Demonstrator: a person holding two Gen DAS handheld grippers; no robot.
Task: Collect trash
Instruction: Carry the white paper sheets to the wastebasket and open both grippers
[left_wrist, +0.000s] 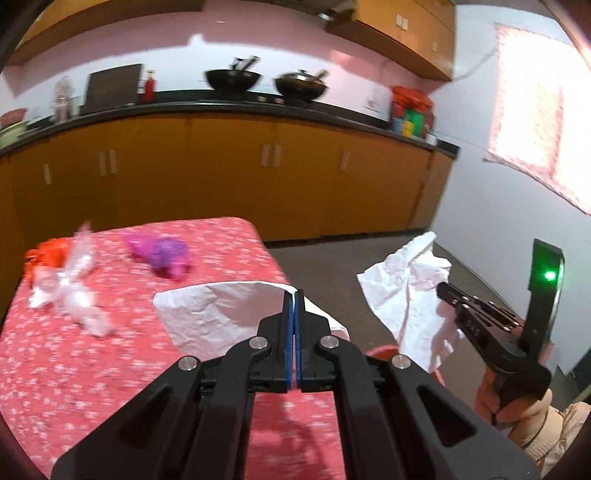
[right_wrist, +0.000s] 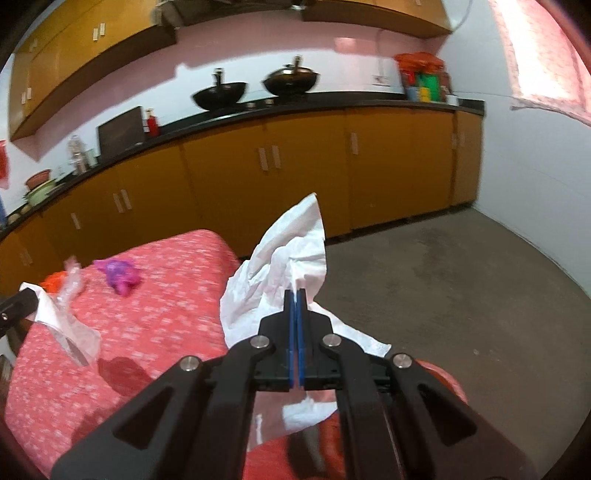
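**Two tissues in the tongs, more trash far left**

Left tongs (left_wrist: 294, 295) pinch a white tissue (left_wrist: 207, 314); right tongs (right_wrist: 296, 293) pinch a crumpled tissue (right_wrist: 280, 254). Remaining wrappers, clear (left_wrist: 74, 288), orange (left_wrist: 48, 254) and purple (left_wrist: 162, 254), lie on the red desk (left_wrist: 92, 369), far-left, nearer the left tongs.

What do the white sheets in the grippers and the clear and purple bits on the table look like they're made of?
White sheets: thin paper or tissue, matte, with sharp creases.
Clear piece: probably thin plastic film, translucent and crinkled.
Purple piece: likely crumpled plastic wrapper or bag, slightly glossy; too blurred to be sure.
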